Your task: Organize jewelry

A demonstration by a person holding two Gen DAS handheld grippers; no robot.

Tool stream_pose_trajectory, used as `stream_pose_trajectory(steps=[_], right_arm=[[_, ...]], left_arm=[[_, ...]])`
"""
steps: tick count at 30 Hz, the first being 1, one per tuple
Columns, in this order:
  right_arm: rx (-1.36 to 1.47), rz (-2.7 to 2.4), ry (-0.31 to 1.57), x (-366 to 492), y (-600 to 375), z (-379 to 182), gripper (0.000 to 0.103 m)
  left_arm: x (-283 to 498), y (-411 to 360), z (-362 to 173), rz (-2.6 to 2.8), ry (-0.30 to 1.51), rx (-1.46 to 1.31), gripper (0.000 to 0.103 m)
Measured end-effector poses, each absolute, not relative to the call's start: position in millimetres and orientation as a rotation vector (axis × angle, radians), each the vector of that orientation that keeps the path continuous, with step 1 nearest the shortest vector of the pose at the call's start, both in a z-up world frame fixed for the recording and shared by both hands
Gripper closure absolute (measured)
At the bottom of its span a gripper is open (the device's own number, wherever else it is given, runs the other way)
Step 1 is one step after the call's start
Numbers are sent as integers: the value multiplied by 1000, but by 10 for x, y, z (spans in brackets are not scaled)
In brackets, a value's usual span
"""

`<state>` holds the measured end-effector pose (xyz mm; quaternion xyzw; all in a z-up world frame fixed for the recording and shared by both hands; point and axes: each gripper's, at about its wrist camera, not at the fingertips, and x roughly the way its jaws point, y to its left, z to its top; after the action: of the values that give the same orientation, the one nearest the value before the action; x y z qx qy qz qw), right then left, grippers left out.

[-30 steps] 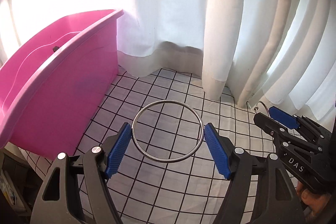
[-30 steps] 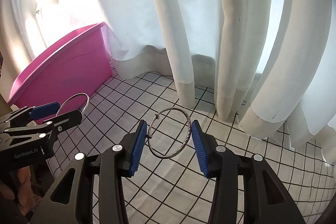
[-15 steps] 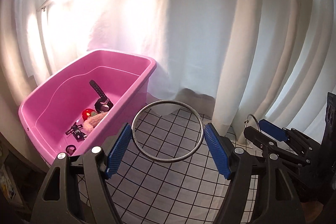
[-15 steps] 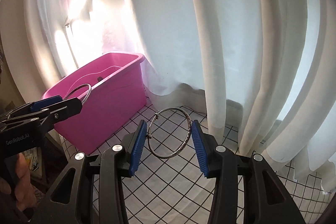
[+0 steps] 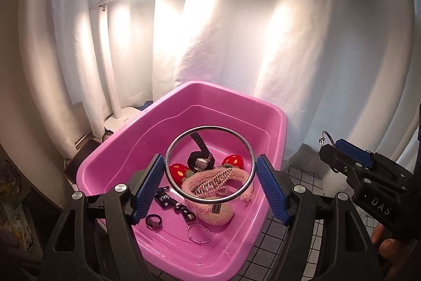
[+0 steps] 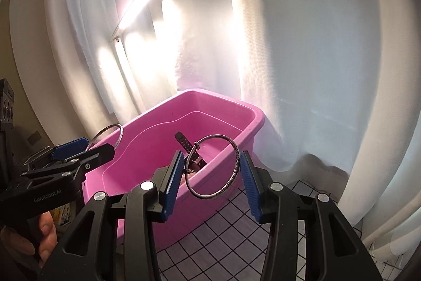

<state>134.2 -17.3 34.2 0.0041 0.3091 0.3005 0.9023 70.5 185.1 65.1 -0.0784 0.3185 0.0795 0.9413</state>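
Bangles, one per gripper. Left gripper point(image 5: 210, 186) grips the plain steel bangle point(image 5: 209, 164) across its width, ring face-on to the camera, hanging right over the pink tub point(image 5: 273, 117). Right gripper point(image 6: 210, 175) clamps the patterned bangle point(image 6: 213, 166), which sits short of the near tub wall (over the grid cloth point(image 6: 221, 231), by my read). Left one is nearer the drop. Tub already holds a watch point(image 5: 199, 158), strawberry clips point(image 5: 176, 170), pink fuzzy headband point(image 5: 218, 204), small wire hoop point(image 5: 199, 233), black bits.

"GenRobot.AI" marks the left gripper point(image 6: 86, 157); "DAS" marks the right gripper point(image 5: 339, 152).
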Motion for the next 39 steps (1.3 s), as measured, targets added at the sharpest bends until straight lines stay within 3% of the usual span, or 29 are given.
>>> stream_pose_trajectory(steps=[14,25,26,27,28,31,39], right_arm=[[-115,693,787,1883,813,189,60],[-230,611,956,2239,1144,-168,58],[-227,607,964,2257,1141,-178,53],[-224,595,961,2267,1130,-177,41],[-220,582,957,2283,1112,-172,37],[-203,565,967,2325,1053,-184,36],[-181,543,968,2295,1007,-169,36]], left_arm=[[1256,2603,254,227,823,-235,34],[1433,2778,-49,279,960,-254,31],[1430,2789,-66,279,968,-261,29],[1424,2799,-75,281,973,-268,25],[1417,2812,-80,290,974,-274,16],[1394,2852,-73,305,971,-286,8],[1384,2914,-72,337,992,-292,7]])
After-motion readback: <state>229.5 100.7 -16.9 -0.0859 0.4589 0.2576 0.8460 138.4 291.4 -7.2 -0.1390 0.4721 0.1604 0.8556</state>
